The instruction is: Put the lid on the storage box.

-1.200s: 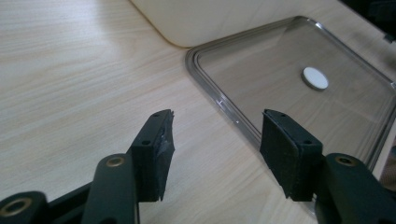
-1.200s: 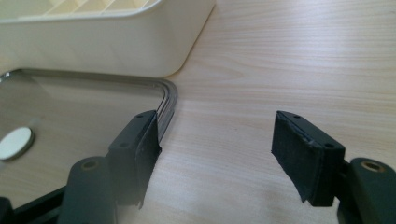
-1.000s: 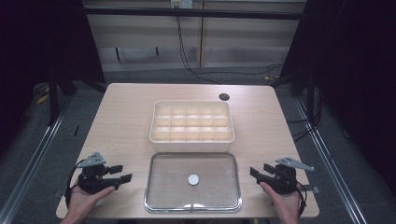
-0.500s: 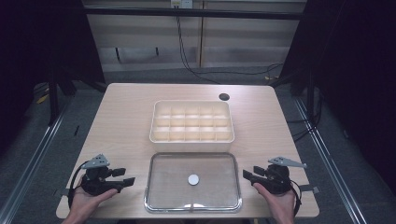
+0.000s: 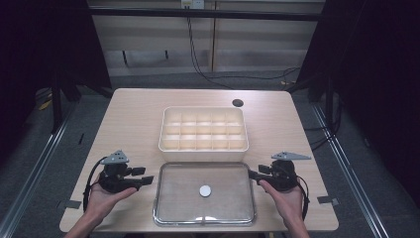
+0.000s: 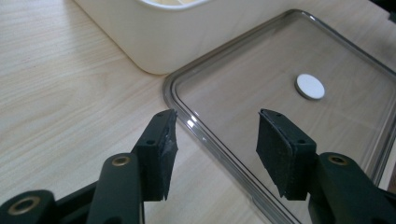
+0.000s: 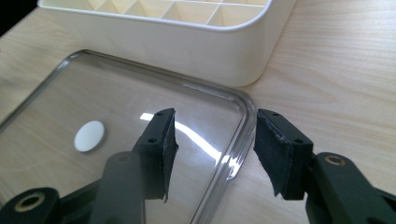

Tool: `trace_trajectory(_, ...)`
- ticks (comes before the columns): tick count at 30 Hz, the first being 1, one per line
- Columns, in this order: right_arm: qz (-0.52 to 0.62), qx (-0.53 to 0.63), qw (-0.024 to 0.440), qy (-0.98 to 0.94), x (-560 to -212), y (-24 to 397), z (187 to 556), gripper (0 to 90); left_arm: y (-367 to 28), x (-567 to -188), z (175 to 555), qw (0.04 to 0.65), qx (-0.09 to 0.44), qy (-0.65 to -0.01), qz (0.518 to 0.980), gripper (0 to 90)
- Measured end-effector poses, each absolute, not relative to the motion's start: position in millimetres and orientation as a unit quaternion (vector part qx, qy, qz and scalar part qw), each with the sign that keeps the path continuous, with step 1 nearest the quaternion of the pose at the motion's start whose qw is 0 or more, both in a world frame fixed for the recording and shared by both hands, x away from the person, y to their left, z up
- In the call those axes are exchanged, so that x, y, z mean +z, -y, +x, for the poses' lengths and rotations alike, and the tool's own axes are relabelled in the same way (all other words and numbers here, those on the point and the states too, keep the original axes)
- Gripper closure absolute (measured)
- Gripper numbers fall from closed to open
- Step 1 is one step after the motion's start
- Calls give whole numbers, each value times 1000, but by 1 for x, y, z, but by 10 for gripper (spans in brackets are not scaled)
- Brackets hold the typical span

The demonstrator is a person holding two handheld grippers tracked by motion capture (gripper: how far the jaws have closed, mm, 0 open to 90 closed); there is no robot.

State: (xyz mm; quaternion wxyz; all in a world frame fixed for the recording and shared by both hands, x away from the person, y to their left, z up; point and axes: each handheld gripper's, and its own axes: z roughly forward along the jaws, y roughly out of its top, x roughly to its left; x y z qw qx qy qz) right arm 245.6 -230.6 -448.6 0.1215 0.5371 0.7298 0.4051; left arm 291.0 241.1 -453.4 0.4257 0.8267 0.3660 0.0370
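Observation:
A clear rectangular lid [image 5: 168, 208] with a white round knob [image 5: 204, 191] lies flat at the table's near edge, just in front of a cream compartment box [image 5: 203, 128]. My left gripper [image 5: 147, 177] is at the lid's left side. In the left gripper view its jaws have just been closing, and the left gripper [image 6: 217, 140] stands open over the lid's rim [image 6: 205, 135] without pressing on it. My right gripper [image 5: 253, 173] is at the lid's right side. Its jaws have also just been closing, and the right gripper [image 7: 215, 140] stands open above the rim [image 7: 243, 135] near the corner.
A small black round hole [image 5: 237, 103] sits in the tabletop behind the box. Grey tape marks [image 5: 69, 204] [image 5: 327, 200] lie near the front corners. Dark floor and metal rails flank the table.
Both grippers have moved inward to the lid's left and right edges and risen slightly. Their jaws stand narrower than before.

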Motion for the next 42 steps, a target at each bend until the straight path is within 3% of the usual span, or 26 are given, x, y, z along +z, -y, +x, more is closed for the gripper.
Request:
trace_trajectory(5, 546, 401, 115, -726, -459, 230, 255, 507, -236, -460, 295, 410, 58, -361, 836, 432)
trace_trajectory(11, 545, 401, 104, -729, -468, 229, 256, 549, -234, -474, 297, 401, 34, -359, 842, 497)
trace_trajectory(14, 544, 394, 101, -734, -475, 229, 257, 576, -233, -478, 299, 398, 26, -372, 838, 479)
trace_trajectory(20, 548, 390, 100, -734, -480, 230, 260, 601, -229, -484, 296, 391, 17, -359, 847, 528)
trace_trajectory(27, 547, 369, 114, -743, -487, 228, 260, 558, -213, -487, 283, 376, 23, -329, 866, 544)
trace_trajectory(34, 546, 369, 107, -744, -491, 227, 260, 559, -213, -494, 285, 379, 0, -338, 861, 513)
trace_trajectory(42, 547, 356, 104, -750, -495, 222, 261, 566, -209, -494, 282, 375, 8, -328, 867, 549)
